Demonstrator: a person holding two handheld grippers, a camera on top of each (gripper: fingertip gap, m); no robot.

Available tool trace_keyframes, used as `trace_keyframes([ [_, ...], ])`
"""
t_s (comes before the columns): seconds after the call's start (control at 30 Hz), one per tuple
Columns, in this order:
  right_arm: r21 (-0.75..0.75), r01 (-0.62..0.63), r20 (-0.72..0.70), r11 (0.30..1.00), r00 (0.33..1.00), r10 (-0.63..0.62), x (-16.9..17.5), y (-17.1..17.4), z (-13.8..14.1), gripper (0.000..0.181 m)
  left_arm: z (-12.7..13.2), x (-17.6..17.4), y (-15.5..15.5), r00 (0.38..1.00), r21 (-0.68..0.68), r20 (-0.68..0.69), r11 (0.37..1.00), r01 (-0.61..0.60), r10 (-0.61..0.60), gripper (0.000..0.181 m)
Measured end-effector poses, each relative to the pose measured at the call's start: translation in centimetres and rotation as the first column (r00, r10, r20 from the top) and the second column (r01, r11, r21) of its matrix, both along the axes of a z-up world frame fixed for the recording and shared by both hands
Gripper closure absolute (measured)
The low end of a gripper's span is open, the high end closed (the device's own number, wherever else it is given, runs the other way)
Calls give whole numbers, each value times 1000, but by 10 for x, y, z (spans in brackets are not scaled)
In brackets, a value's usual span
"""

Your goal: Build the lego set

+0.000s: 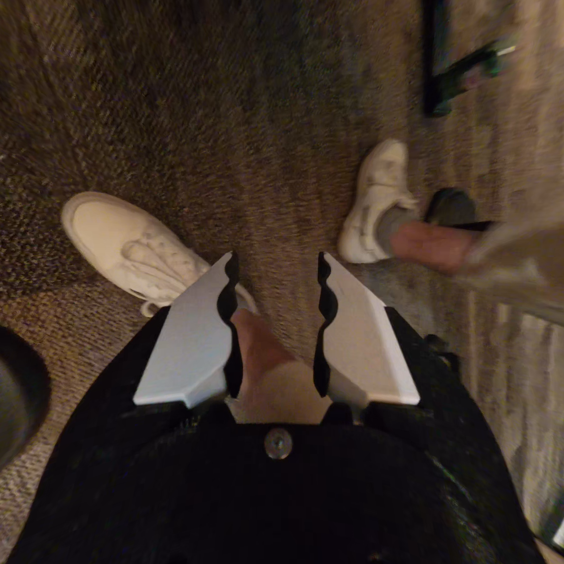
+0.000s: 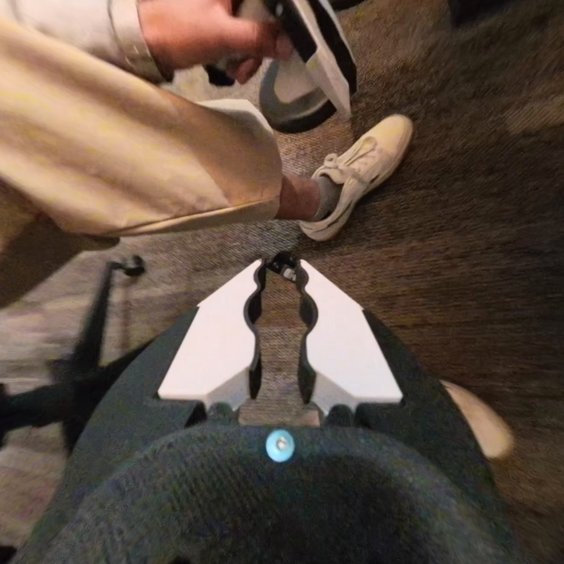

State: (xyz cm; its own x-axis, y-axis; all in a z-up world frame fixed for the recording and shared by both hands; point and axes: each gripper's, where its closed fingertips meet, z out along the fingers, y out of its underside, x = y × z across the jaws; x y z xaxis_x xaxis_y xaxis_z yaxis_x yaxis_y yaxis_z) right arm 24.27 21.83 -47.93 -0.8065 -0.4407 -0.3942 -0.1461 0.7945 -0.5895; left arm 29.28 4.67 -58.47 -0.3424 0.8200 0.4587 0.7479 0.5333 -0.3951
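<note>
Both views point down at a brown carpet [image 1: 244, 122]. My left gripper [image 1: 277, 256] is open and empty, with its white fingers [image 1: 195, 335] spread wide above the floor. My right gripper [image 2: 280, 266] has its tips closed on a small black lego piece [image 2: 282, 265] with a pale spot, held above the carpet. In the right wrist view the left gripper [image 2: 323, 55] also shows at the top, held in a person's hand [image 2: 198, 33]. No other lego parts are in view.
A person's white shoes [image 1: 128, 244] [image 1: 375, 201] [image 2: 360, 171] and beige trouser legs [image 2: 106, 152] stand on the carpet below the grippers. A black chair base [image 2: 91, 351] is at the left. A black frame [image 1: 439, 67] lies at the upper right.
</note>
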Motion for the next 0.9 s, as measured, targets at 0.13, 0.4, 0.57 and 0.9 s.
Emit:
trace_keyframes([
  [0.13, -203, -99, -261, 974, 964, 44, 37, 21, 62, 164, 66, 25, 54, 995, -12, -6, 995, 103, -103, 126],
  [0.4, -355, -311, -601, 882, 798, 39, 58, 21, 119, 164, 152, 65, 125, 976, 71, -159, 984, 163, -150, 124],
  [0.57, -423, -312, -608, 851, 794, -11, 43, -14, 156, 163, 197, 55, 120, 957, 60, -252, 985, 162, -142, 118],
  [0.9, -521, 184, -162, 834, 938, -308, -4, -32, 311, 164, 342, 12, 89, 936, -103, -337, 992, 74, -105, 99],
])
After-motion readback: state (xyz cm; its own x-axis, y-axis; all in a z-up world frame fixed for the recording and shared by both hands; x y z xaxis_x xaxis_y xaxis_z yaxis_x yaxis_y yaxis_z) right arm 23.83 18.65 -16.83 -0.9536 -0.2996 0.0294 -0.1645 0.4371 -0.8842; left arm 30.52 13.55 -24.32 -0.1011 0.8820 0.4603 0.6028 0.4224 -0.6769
